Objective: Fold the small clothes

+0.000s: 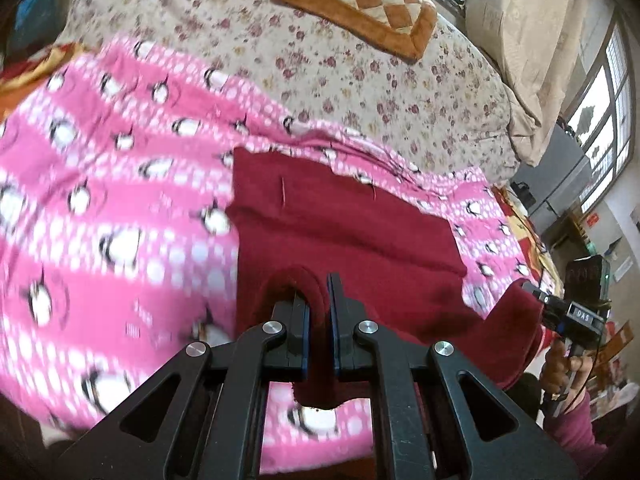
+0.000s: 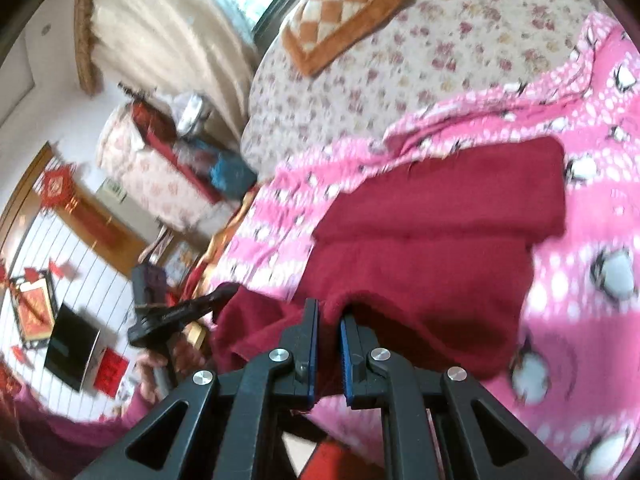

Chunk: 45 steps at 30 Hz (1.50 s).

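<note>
Both the left gripper (image 1: 319, 308) and right gripper (image 2: 329, 322) pinch a soft, limp dark red garment (image 1: 344, 236) by its near corners, which looks light and floppy.

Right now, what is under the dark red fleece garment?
The dark red fleece garment lies on a pink penguin-print blanket, which spreads over a floral bedsheet. Its near edge is lifted. Whatever sits beneath the garment's flat part is covered.

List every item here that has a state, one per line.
Dark red garment: near edge lifted by both grippers, far part lying on the blanket.
Left gripper: shut on the garment.
Right gripper: shut on the garment.
Pink penguin blanket: spread on the bed.
Checkered cushion: lying flat.
</note>
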### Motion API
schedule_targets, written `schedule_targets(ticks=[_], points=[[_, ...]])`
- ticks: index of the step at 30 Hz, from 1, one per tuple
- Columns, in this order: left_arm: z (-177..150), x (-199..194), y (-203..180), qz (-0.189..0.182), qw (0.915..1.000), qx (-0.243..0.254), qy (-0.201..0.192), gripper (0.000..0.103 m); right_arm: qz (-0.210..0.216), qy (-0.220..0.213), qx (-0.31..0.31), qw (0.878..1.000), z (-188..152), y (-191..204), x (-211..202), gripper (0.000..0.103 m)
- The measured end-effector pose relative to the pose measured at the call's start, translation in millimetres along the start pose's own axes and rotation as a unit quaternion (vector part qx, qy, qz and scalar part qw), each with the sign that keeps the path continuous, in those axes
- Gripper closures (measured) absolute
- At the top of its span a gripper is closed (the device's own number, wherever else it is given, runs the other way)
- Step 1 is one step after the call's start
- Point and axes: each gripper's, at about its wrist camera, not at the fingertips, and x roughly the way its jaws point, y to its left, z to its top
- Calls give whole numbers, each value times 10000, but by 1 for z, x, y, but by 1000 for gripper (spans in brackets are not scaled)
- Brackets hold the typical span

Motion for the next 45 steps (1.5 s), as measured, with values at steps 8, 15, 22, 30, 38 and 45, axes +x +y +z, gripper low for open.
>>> schedule_targets(ticks=[8, 15, 22, 30, 38, 45], points=[[67, 57, 3, 105, 9999, -119, -17, 96, -351, -541, 359, 9973, 69, -37, 19, 94], [116, 128, 7, 363, 9991, -184, 115, 96, -975, -684, 659, 9907, 119, -87, 46, 95], [125, 193, 48, 453, 9934, -829, 646, 96, -1376, -325, 1380, 9803, 146, -159, 96, 95], [126, 190, 58, 6, 9916, -1064, 733, 75, -1291, -461, 1655, 9766, 151, -173, 90, 70], [133, 166, 57, -13, 9930, -1178, 97, 24, -1609, -475, 591, 9841, 156, -117, 88, 45], [116, 180, 67, 537, 9889, -1238, 620, 24, -3075, 680, -50, 9491, 158, -135, 186, 47]])
